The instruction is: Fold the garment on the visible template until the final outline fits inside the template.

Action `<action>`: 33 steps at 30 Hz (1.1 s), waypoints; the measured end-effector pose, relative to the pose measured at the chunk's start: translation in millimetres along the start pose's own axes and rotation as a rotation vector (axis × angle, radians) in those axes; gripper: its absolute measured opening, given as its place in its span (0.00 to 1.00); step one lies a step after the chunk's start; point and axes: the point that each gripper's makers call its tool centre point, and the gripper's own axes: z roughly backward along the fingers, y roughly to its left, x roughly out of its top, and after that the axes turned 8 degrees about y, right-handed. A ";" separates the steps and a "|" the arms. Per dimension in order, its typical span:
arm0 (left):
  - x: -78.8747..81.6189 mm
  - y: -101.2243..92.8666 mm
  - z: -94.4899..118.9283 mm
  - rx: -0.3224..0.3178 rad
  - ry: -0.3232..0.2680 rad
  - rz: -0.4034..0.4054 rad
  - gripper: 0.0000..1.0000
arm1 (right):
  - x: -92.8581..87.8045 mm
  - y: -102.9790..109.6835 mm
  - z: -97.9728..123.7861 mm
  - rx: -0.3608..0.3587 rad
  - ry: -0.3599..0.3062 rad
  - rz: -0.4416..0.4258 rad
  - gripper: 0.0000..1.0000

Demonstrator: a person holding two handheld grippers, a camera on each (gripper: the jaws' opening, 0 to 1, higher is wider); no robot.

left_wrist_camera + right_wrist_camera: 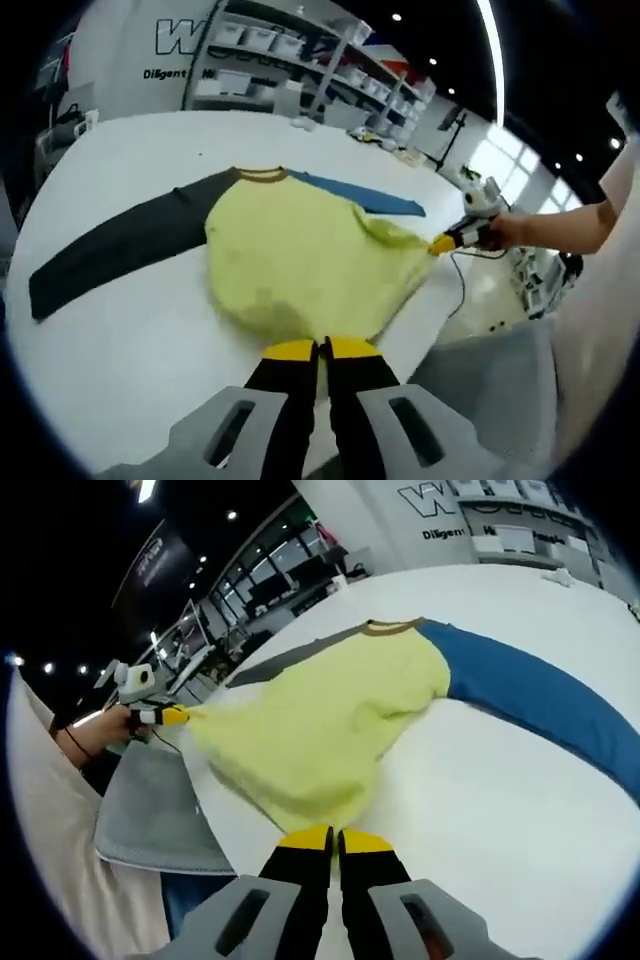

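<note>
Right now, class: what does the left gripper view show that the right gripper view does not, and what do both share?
Left gripper view: the dark grey sleeve laid out full length, shelving behind. Right gripper view: the blue sleeve stretching long, a grey cloth beside the table. Both: the yellow shirt body on the white table, each gripper shut on its hem, left gripper, right gripper.

The place was seen to be a large lab or workshop hall. A wide white table (120,330) was set in an open room under a dark ceiling with small round lights (397,17). Metal shelves (300,60) loaded with white boxes were placed along a white wall (110,50) printed with big letters. Tall windows (300,555) and more equipment were seen further back.
</note>
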 end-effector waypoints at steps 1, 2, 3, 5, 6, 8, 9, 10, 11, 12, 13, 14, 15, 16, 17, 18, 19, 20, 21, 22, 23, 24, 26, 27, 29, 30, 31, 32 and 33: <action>-4.3 -0.5 -1.2 0.004 0.012 -0.004 0.01 | -6.1 2.5 -2.6 0.004 0.010 0.005 0.00; -17.6 -0.5 -7.1 0.007 0.055 -0.001 0.01 | -11.8 2.2 -4.0 -0.002 0.023 0.006 0.00; -29.0 0.4 -9.9 0.010 0.099 0.011 0.01 | -21.8 0.5 -5.7 -0.013 0.057 -0.014 0.00; -46.5 0.4 -14.9 -0.010 0.151 0.047 0.00 | -34.0 -0.2 -8.2 -0.016 0.093 -0.032 0.00; -45.6 3.7 -16.5 -0.011 0.134 0.051 0.00 | -37.7 -1.2 -8.4 -0.025 0.105 -0.033 0.00; -42.1 16.0 -15.1 0.012 0.089 0.076 0.03 | -40.7 -3.0 -8.2 -0.039 0.105 -0.031 0.00; -36.9 26.0 -14.6 0.026 0.055 0.123 0.05 | -41.3 -3.5 -7.4 -0.041 0.098 -0.041 0.00; -33.4 34.4 -14.3 0.047 0.033 0.136 0.09 | -42.4 -5.3 -7.4 -0.049 0.099 -0.055 0.00; -30.7 45.6 -14.3 0.087 0.017 0.128 0.12 | -44.0 -7.9 -7.3 -0.060 0.101 -0.056 0.00; -33.0 58.9 -15.1 0.130 0.040 0.123 0.13 | -47.0 -10.0 -7.8 -0.068 0.110 -0.066 0.00; -33.9 65.5 -17.0 0.145 0.046 0.132 0.13 | -48.8 -10.6 -8.0 -0.073 0.114 -0.070 0.00; -35.4 72.0 -22.4 0.162 0.057 0.151 0.13 | -51.3 -12.6 -8.6 -0.080 0.117 -0.077 0.00; -40.3 72.2 -26.5 0.155 0.088 0.169 0.14 | -52.6 -13.5 -9.1 -0.081 0.119 -0.084 0.00; -41.5 68.3 -32.6 0.129 0.100 0.171 0.14 | -52.1 -12.9 -8.0 -0.081 0.113 -0.089 0.00; -40.3 64.6 -37.5 0.121 0.095 0.159 0.16 | -51.3 -12.4 -7.7 -0.080 0.108 -0.092 0.00; -42.5 64.2 -41.2 0.136 0.111 0.140 0.20 | -50.7 -12.3 -7.7 -0.081 0.104 -0.095 0.00; -40.3 55.7 -45.2 0.112 0.107 0.121 0.18 | -50.5 -12.5 -7.2 -0.086 0.099 -0.093 0.00; -41.7 54.5 -48.7 0.125 0.124 0.110 0.18 | -49.6 -12.2 -6.4 -0.088 0.091 -0.086 0.00; -39.6 49.0 -49.9 0.107 0.122 0.104 0.16 | -48.2 -13.9 -5.2 -0.098 0.075 -0.077 0.00; -38.8 46.0 -51.0 0.106 0.124 0.103 0.16 | -48.7 -15.6 -4.2 -0.106 0.074 -0.083 0.00; -38.0 41.3 -53.4 0.092 0.121 0.091 0.17 | -51.2 -17.7 -3.1 -0.114 0.083 -0.101 0.00; -44.9 32.9 -56.2 0.070 0.169 0.041 0.11 | -52.7 -19.6 -2.7 -0.122 0.089 -0.102 0.00; -45.7 29.8 -60.3 0.066 0.167 -0.043 0.07 | -50.3 -24.1 -0.2 -0.143 0.079 -0.103 0.00; -49.6 33.0 -58.5 0.089 0.191 -0.008 0.07 | -49.9 -25.2 0.2 -0.148 0.082 -0.095 0.00; -52.3 29.4 -55.9 0.082 0.207 0.005 0.07 | -49.6 -18.6 -1.6 -0.114 0.083 -0.091 0.00; -54.0 28.6 -54.9 0.075 0.214 -0.001 0.07 | -57.7 -9.7 -4.2 -0.063 0.136 -0.060 0.00; -57.6 29.0 -53.4 0.071 0.226 -0.002 0.07 | -64.6 -9.1 -3.6 -0.061 0.183 -0.054 0.00; -60.0 30.7 -52.7 0.072 0.234 -0.001 0.07 | -57.7 -17.4 0.4 -0.107 0.150 -0.041 0.00; -60.5 30.9 -50.5 0.061 0.236 0.008 0.07 | -56.3 -17.1 0.9 -0.101 0.150 -0.045 0.00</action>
